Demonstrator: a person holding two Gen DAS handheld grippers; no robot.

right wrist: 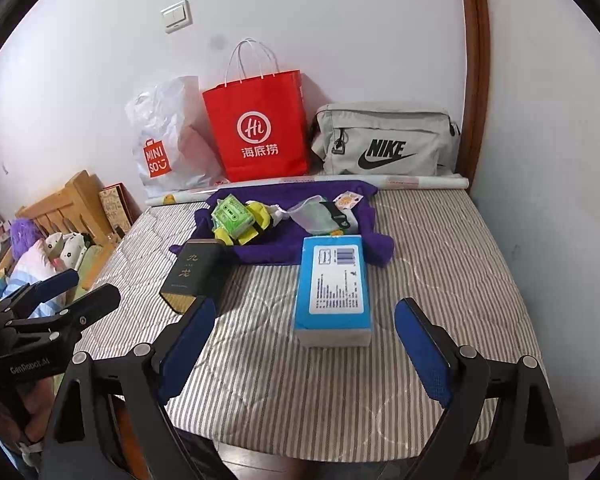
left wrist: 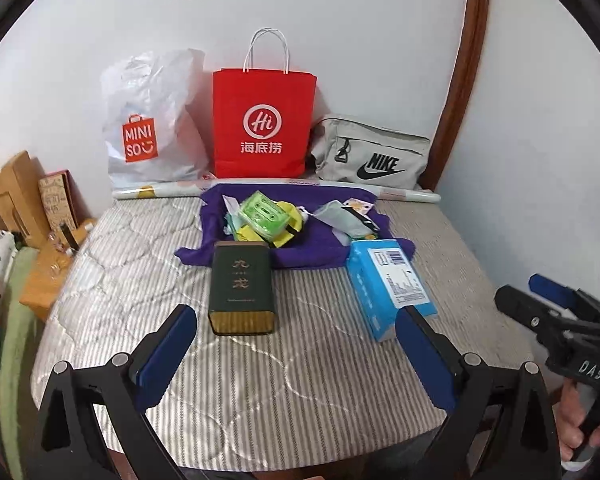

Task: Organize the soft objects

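Observation:
A purple cloth (left wrist: 316, 252) (right wrist: 312, 204) lies spread on the striped mattress (left wrist: 148, 264) (right wrist: 440, 248), bearing a green and yellow toy (left wrist: 266, 218) (right wrist: 240, 220) and grey-white soft pouches (left wrist: 340, 220) (right wrist: 320, 214). A dark green tin (left wrist: 242, 286) (right wrist: 194, 274) and a blue tissue pack (left wrist: 390, 284) (right wrist: 334, 292) lie in front of it. My left gripper (left wrist: 296, 344) is open and empty, hovering before the tin. My right gripper (right wrist: 306, 340) is open and empty, just before the tissue pack; it also shows in the left wrist view (left wrist: 556, 300).
Against the back wall stand a white Miniso bag (left wrist: 152, 128) (right wrist: 168, 140), a red paper bag (left wrist: 264, 124) (right wrist: 260, 128) and a grey Nike bag (left wrist: 372, 156) (right wrist: 384, 140). A rolled sheet (left wrist: 160, 191) lies before them. Wooden furniture (left wrist: 16, 200) and bedding sit at left.

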